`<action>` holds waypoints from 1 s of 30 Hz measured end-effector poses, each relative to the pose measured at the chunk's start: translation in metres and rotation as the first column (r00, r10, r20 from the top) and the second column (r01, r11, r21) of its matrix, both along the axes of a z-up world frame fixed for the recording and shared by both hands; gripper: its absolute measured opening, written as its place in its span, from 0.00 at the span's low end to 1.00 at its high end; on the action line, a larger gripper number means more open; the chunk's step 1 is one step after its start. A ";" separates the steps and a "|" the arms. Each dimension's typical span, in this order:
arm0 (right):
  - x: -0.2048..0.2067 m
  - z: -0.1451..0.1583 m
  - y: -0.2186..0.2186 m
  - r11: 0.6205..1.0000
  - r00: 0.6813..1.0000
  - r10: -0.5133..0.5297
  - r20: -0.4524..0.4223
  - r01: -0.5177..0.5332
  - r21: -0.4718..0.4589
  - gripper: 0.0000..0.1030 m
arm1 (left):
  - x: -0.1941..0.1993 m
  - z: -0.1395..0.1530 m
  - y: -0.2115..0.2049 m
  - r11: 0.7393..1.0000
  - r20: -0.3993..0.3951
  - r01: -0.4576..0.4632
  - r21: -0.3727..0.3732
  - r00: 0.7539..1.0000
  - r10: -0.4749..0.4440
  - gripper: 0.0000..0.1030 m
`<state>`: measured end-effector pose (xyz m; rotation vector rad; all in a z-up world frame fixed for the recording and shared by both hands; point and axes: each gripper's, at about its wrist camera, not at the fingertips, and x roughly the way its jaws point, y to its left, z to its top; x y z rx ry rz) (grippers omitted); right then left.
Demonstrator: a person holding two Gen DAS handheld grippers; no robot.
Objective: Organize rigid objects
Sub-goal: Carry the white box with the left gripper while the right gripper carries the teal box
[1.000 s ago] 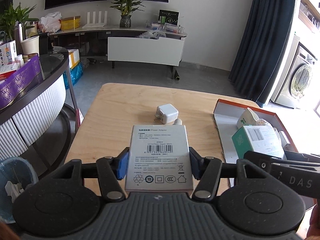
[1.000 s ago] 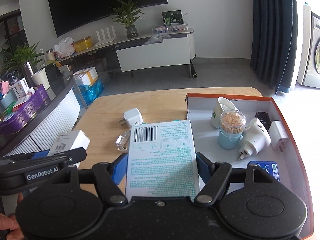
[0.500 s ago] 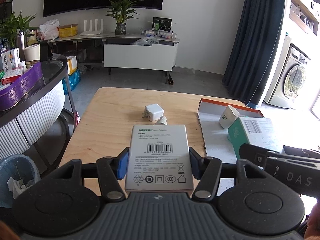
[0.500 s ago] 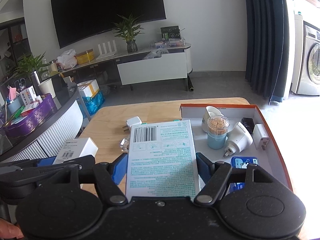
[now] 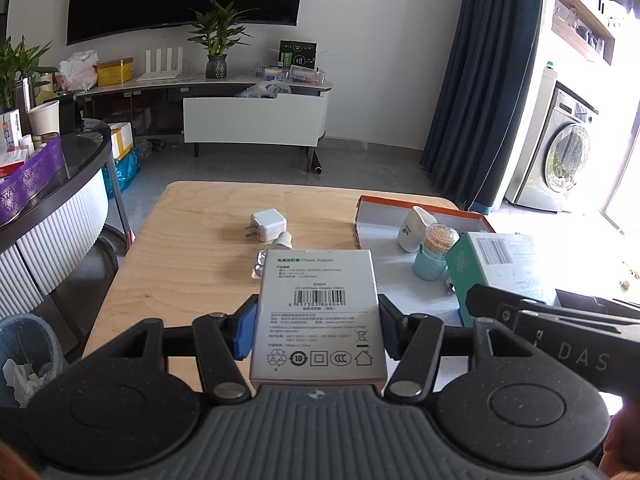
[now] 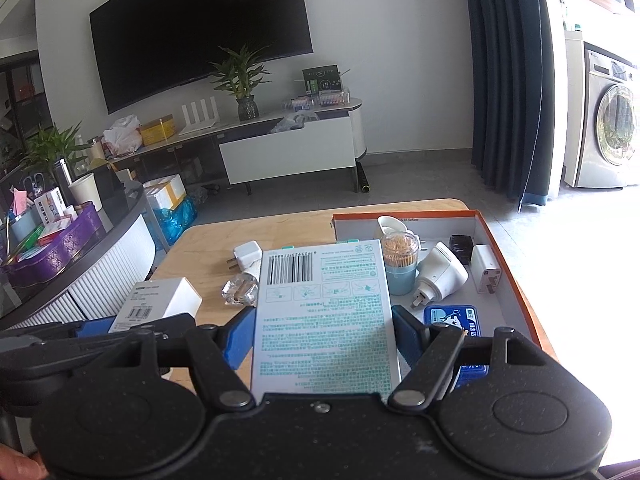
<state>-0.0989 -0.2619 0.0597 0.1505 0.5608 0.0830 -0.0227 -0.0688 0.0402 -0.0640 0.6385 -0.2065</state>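
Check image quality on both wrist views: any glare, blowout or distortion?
Left wrist view: window light blows out the right edge beside the washing machine; fisheye bends the curtain. Right wrist view: floor at right overexposed, TV bowed, box print sharp.

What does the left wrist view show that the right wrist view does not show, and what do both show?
Only the left wrist view: a blue waste bin beside the table.
Only the right wrist view: a blue tin, a black item and a white adapter in the orange-rimmed tray.
Both: the white charger, the toothpick jar, and both held boxes, white and teal-printed.
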 end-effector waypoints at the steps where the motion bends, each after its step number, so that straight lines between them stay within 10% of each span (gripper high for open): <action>1: -0.001 0.000 -0.002 1.000 1.000 -0.007 0.001 0.007 0.002 0.83 | -0.001 0.000 -0.002 1.000 -0.001 0.005 -0.003 1.000 -0.005 0.58; 30: -0.005 -0.005 -0.043 0.994 0.994 -0.113 -0.012 0.112 -0.010 0.83 | 0.006 -0.008 -0.039 0.992 -0.020 0.124 0.001 0.992 -0.124 0.58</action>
